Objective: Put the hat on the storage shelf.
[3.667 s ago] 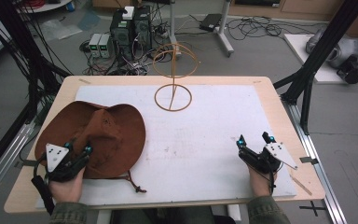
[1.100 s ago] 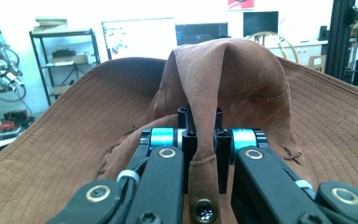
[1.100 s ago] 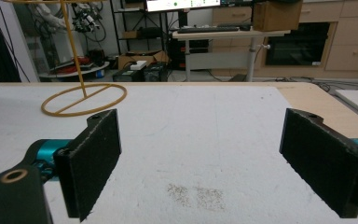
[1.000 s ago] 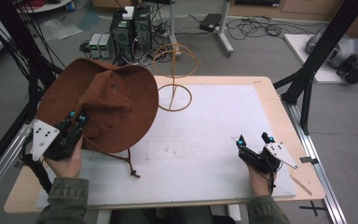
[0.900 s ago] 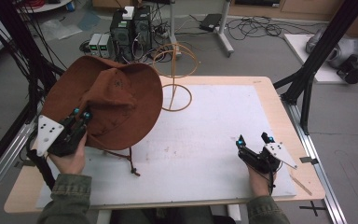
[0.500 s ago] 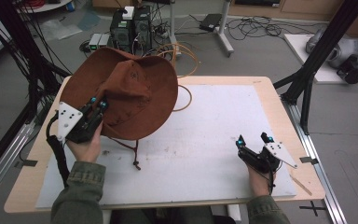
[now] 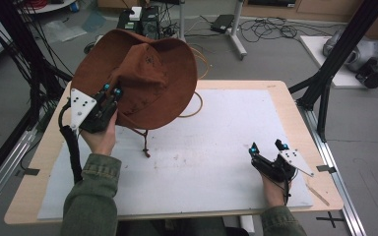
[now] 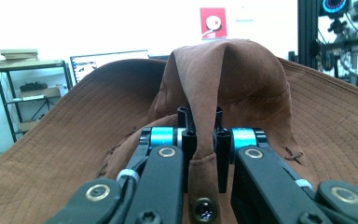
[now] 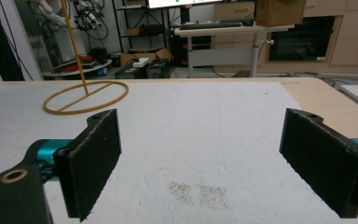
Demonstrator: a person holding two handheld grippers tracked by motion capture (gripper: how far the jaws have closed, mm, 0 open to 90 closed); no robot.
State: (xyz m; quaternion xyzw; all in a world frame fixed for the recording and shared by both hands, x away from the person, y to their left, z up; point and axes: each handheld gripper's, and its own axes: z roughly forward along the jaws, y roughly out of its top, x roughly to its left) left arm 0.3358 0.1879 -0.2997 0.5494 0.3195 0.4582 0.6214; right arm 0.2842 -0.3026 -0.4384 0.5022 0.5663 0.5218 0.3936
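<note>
Fingers (image 8: pixel 221 154) of my left gripper (image 8: pixel 200 140) pinch the lifted brown hat's (image 7: pixel 142 78) crown fold, but the yellow wire stand (image 9: pixel 85 95) beyond them waits bare, and my right gripper (image 9: pixel 200 158) rests wide open.

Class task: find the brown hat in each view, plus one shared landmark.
High view: hat upper left, held by the left tool.
Left gripper view: hat centre, crown fold between the jaws.
Right gripper view: yellow ring stand upper left, the landmark shared with the high view.
</note>
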